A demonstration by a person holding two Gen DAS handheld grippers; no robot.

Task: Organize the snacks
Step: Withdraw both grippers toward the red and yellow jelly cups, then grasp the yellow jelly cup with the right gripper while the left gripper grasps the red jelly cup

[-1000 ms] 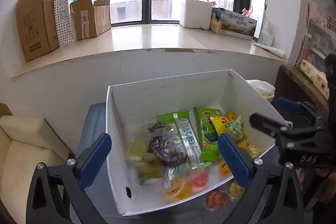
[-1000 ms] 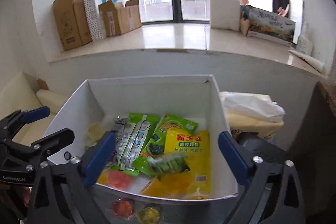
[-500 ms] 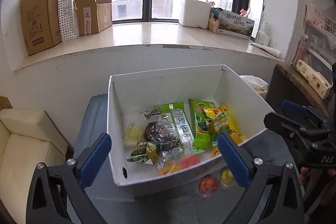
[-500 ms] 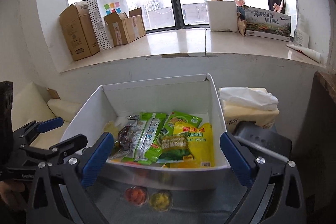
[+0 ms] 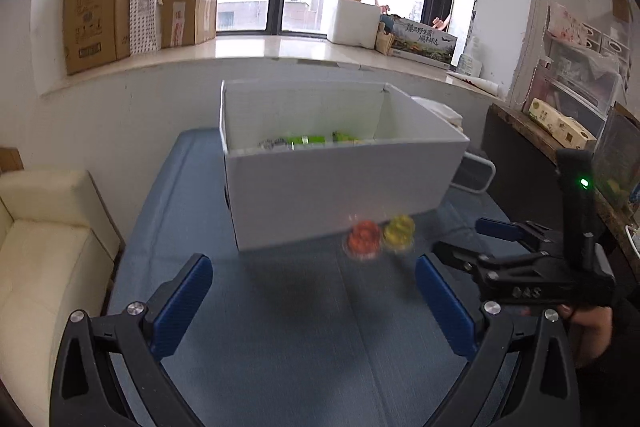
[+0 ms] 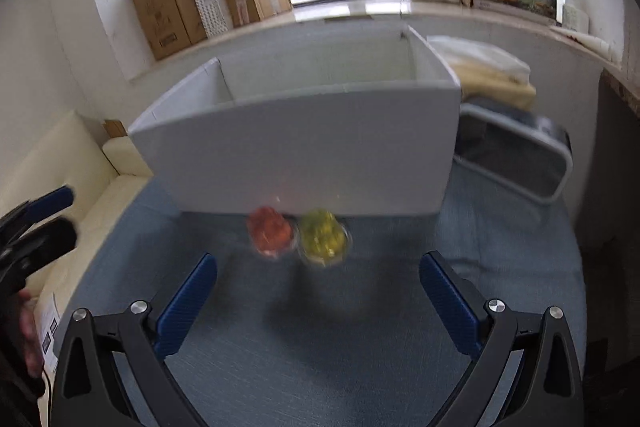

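A white box (image 5: 340,183) (image 6: 304,151) stands on the blue-grey cloth surface (image 5: 304,331); green snack packets (image 5: 308,141) just show over its front wall in the left wrist view. A red jelly cup (image 5: 363,239) (image 6: 271,230) and a yellow jelly cup (image 5: 399,230) (image 6: 323,237) sit side by side on the cloth just in front of the box, blurred. My left gripper (image 5: 316,305) is open and empty, short of the cups. My right gripper (image 6: 318,301) is open and empty, just short of the cups; it also shows in the left wrist view (image 5: 480,243).
A cream sofa (image 5: 36,227) is at the left. A white-framed dark tray (image 6: 516,159) lies right of the box, with a wooden shelf (image 5: 536,131) beyond. Cardboard boxes (image 5: 100,23) and a paper bag stand on the window sill.
Both grippers have pulled back and dropped low, from above the box to table level in front of it. The box's contents are now mostly hidden behind its front wall. Both grippers stay open.
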